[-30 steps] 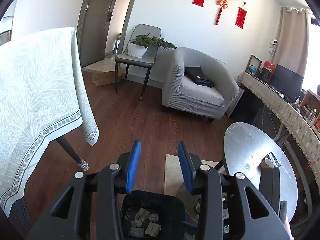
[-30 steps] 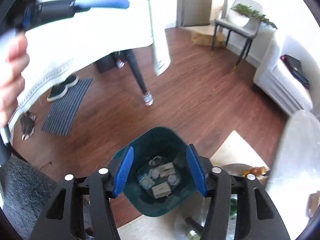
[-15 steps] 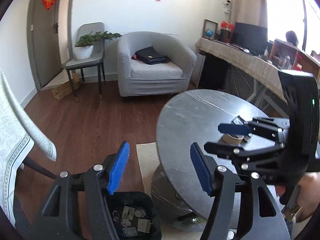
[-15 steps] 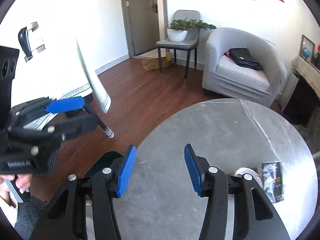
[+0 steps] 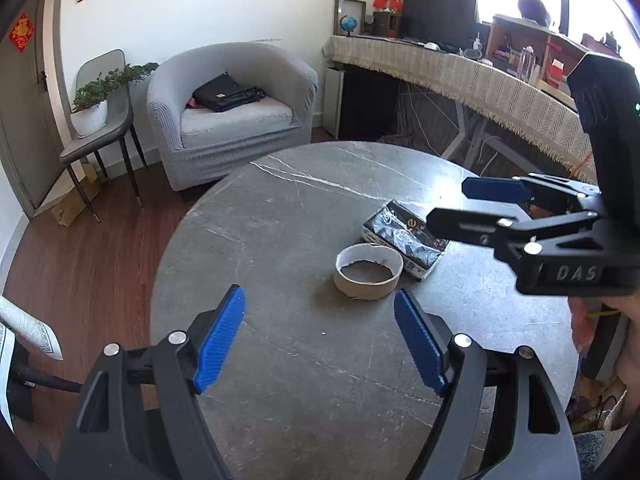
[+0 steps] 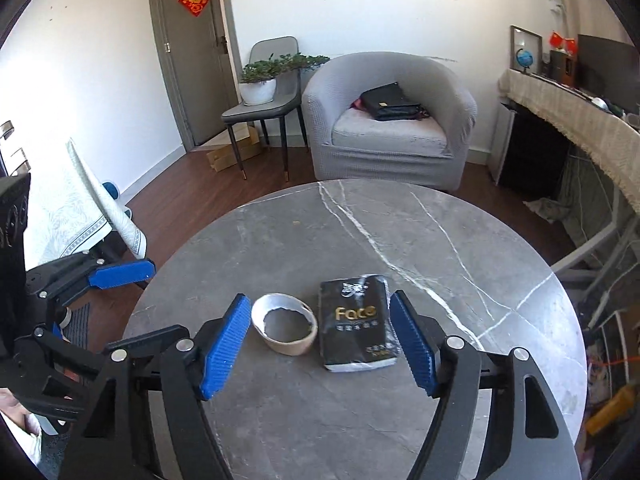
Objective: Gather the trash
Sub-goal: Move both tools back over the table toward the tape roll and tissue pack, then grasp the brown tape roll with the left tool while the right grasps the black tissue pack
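A used-up tape roll lies flat on the round grey marble table. Right beside it lies a black tissue pack. My left gripper hovers over the table's near side, short of the roll, its jaws opening and empty. My right gripper is held above the table just before the roll and the pack; its jaws are opening and the pads touch neither. A hand grips the right tool's handle.
Behind the table stand a grey armchair with a black bag and a chair bearing a potted plant. A long cloth-covered desk runs along the right. A table with a pale cloth is at the left.
Both views have swung up from the dark bin on the floor to the round table, and the bin has left view. Both pairs of jaws have spread wider.
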The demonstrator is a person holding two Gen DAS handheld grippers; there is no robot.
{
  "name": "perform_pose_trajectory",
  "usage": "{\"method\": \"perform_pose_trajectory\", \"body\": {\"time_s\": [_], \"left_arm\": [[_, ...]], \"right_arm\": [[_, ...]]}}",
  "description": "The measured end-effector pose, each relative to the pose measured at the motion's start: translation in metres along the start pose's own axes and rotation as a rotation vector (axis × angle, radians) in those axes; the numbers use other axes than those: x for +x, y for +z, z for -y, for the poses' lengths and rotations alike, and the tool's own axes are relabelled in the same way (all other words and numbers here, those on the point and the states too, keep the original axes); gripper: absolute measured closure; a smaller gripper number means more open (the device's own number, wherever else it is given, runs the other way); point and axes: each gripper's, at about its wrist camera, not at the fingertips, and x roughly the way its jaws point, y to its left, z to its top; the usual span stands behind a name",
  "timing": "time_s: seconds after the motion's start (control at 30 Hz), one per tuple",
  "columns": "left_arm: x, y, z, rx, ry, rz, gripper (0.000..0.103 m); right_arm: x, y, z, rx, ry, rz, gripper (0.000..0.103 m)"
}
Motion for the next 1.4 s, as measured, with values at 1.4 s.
{"method": "perform_pose_trajectory", "body": {"time_s": [1.4], "left_arm": [[0.032, -0.001, 0.002, -0.121, -0.020, -0.077, 0.046]], "right_arm": [[0.020, -0.028, 0.022, -0.116, -0.030, -0.162, 0.021]]}}
